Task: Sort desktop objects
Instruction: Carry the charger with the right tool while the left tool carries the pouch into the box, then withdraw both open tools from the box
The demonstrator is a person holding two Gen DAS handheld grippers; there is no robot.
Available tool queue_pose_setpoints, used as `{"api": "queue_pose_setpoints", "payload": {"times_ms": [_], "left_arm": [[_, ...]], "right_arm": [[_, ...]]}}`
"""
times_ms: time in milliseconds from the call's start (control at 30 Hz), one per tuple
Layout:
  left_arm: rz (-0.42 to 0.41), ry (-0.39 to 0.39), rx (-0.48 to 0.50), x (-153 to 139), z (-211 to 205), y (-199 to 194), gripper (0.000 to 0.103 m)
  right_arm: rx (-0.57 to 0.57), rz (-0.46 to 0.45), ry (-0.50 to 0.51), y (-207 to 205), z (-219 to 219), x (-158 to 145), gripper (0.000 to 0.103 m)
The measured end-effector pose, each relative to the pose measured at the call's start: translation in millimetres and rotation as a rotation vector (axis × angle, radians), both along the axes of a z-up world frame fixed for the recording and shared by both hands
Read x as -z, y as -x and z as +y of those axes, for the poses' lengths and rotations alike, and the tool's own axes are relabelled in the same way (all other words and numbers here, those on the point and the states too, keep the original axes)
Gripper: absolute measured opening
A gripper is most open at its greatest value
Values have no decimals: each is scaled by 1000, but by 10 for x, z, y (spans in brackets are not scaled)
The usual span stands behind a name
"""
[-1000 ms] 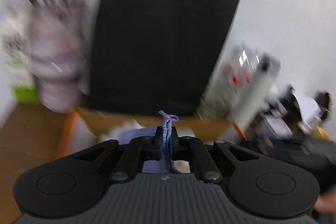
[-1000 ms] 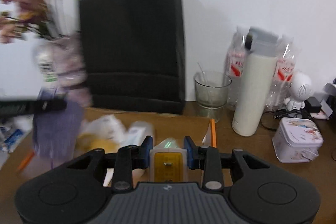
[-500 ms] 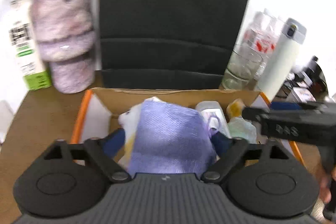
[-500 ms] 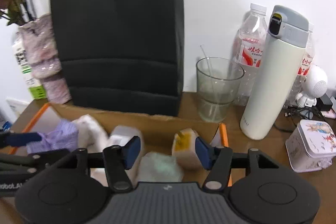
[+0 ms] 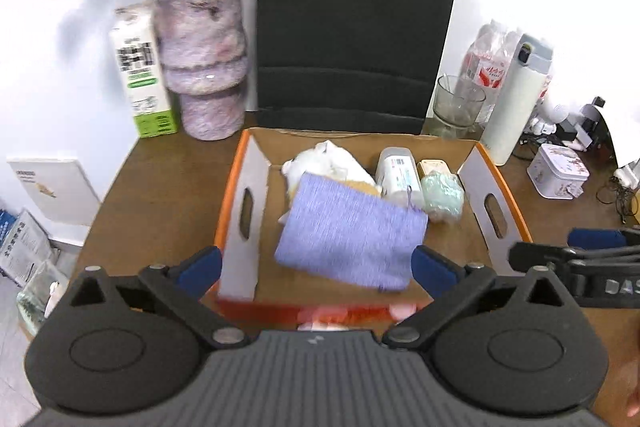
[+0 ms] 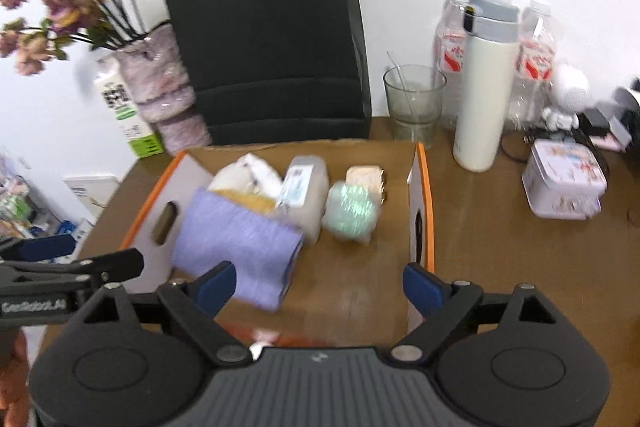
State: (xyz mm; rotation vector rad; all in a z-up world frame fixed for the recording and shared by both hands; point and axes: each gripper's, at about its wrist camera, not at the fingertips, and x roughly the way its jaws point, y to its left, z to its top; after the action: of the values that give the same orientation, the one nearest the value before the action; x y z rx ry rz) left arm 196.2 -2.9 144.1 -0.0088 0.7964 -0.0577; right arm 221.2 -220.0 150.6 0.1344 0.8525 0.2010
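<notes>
1. Now both grippers hang over the box (image 5: 496, 187), pointing steeply down into it.
2. Left gripper (image 5: 316, 269): its fingers (image 5: 200, 267) have just been opening and stand wide apart, released. The purple cloth (image 5: 352, 239) lies between them but below, touching neither pad.
3. Right gripper (image 6: 320, 285): its fingers (image 6: 422, 287) have just been opening too and are spread wide, with nothing between the pads.
4. Inside the box, seen from the left wrist: the cloth lies at centre, tilted, over the lower edge of a white bundle (image 5: 324, 161) at its 12 o'clock.
5. A white bottle (image 5: 400, 173) lies at the cloth's 1 o'clock, its lower end under the cloth's corner.
6. A green packet (image 5: 442, 193) lies just beside the bottle at its 3 o'clock, with a tan tin (image 5: 434, 167) touching the packet at 12.
7. Behind the box, at 12 o'clock, stands a black bag (image 5: 352, 27).
8. On the table (image 5: 160, 195) at 10 o'clock stand a vase (image 5: 204, 67) and a carton (image 5: 142, 67).
9. At 2 o'clock stand a glass (image 5: 458, 107) and a white flask (image 5: 518, 99); a small tin (image 5: 558, 171) sits at 3.
</notes>
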Motion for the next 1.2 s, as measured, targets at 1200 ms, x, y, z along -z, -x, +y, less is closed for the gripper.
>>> {"api": "queue_pose_setpoints", "payload": {"times_ms": [1200], "left_arm": [[-174,6,81,1431,80,2636,103]], "right_arm": [[9,-155,-100,2927,-215,1433,103]]}}
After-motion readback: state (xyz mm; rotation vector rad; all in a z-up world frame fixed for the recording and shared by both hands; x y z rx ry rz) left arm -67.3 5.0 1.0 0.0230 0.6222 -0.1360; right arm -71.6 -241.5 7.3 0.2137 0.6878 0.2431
